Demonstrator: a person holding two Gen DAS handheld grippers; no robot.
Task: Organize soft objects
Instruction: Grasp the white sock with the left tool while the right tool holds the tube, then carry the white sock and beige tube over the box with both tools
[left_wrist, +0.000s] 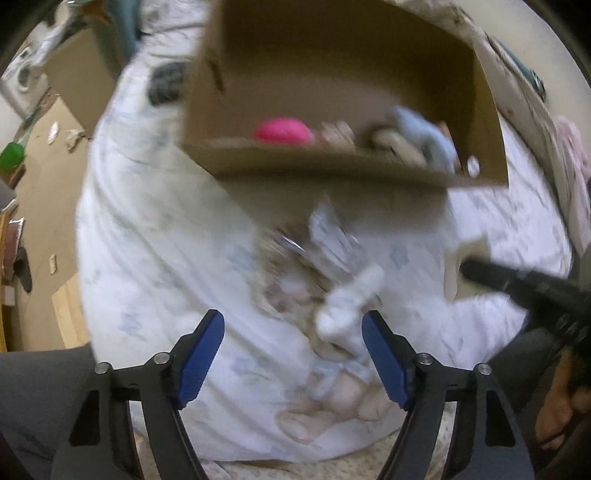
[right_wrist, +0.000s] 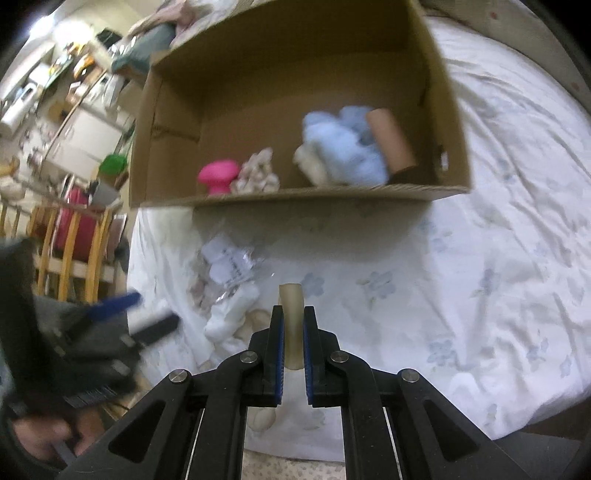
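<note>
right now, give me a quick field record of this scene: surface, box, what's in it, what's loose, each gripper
surface: floral white bedsheet
box: open cardboard box on the bed
in box: pink toy, light blue plush, cardboard tube
loose: white soft items in front of the box
left gripper: jaws open above the white items
right gripper: jaws shut on a cream strip

A floral white bed (right_wrist: 498, 258) carries a cardboard box (right_wrist: 177, 110) and plush toys (right_wrist: 229, 317).
</note>
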